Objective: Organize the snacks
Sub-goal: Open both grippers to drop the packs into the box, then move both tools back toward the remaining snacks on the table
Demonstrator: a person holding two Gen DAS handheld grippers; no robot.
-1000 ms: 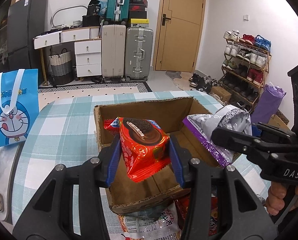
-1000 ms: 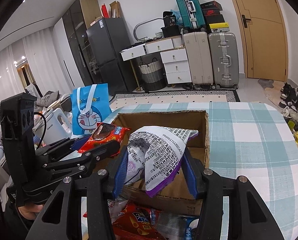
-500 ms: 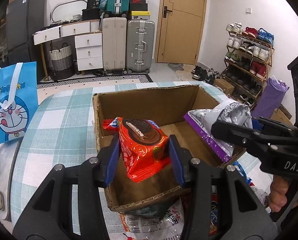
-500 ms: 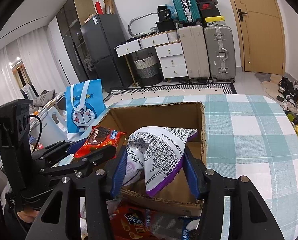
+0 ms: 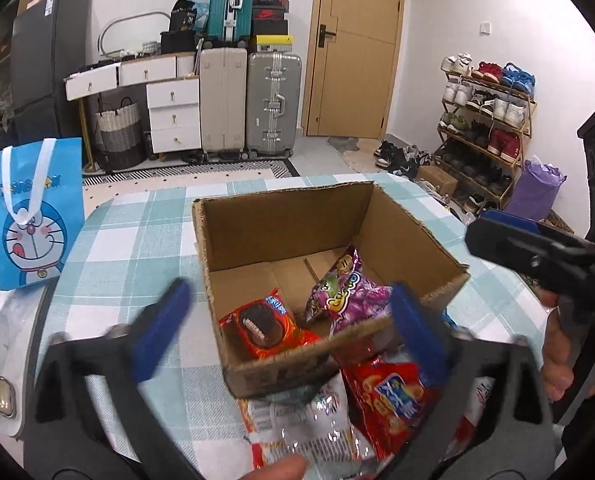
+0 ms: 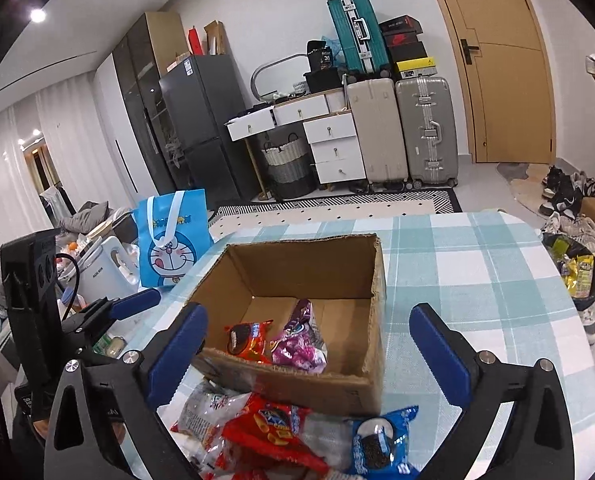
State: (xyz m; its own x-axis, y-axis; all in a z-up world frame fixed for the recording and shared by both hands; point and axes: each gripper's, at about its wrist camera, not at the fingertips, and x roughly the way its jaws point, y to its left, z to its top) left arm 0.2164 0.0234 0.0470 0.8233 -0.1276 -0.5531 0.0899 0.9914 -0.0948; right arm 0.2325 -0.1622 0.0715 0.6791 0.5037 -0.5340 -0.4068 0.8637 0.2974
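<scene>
A round tabletop [image 6: 477,280] under a teal and white check cloth carries an open cardboard box [image 6: 293,384]. A blue cartoon bag [image 5: 31,216] stands at its far left edge. Behind are suitcases [image 6: 425,128], a white drawer unit [image 6: 333,148], a dark fridge [image 6: 201,128], a wooden door [image 5: 357,48] and a shoe rack [image 5: 485,120].

Both tools hover at the near side of the box, angled down into it. The left tool [image 5: 285,336] has just been opening; its blue pads stand spread wide with nothing between them. The right tool [image 6: 305,344] has likewise just been opening and is spread wide and empty. A hand [image 5: 569,356] grips the right tool's handle at the right edge of the left view.

The red cookie pack [image 5: 263,328] lies on the box floor near the front wall, and the purple snack bag [image 5: 345,292] lies just beside it on the right. More snack packets [image 6: 281,436] are heaped on the tabletop against the near wall of the box, partly cut off by the frame and the tool bodies. The left tool's pads are blurred.
</scene>
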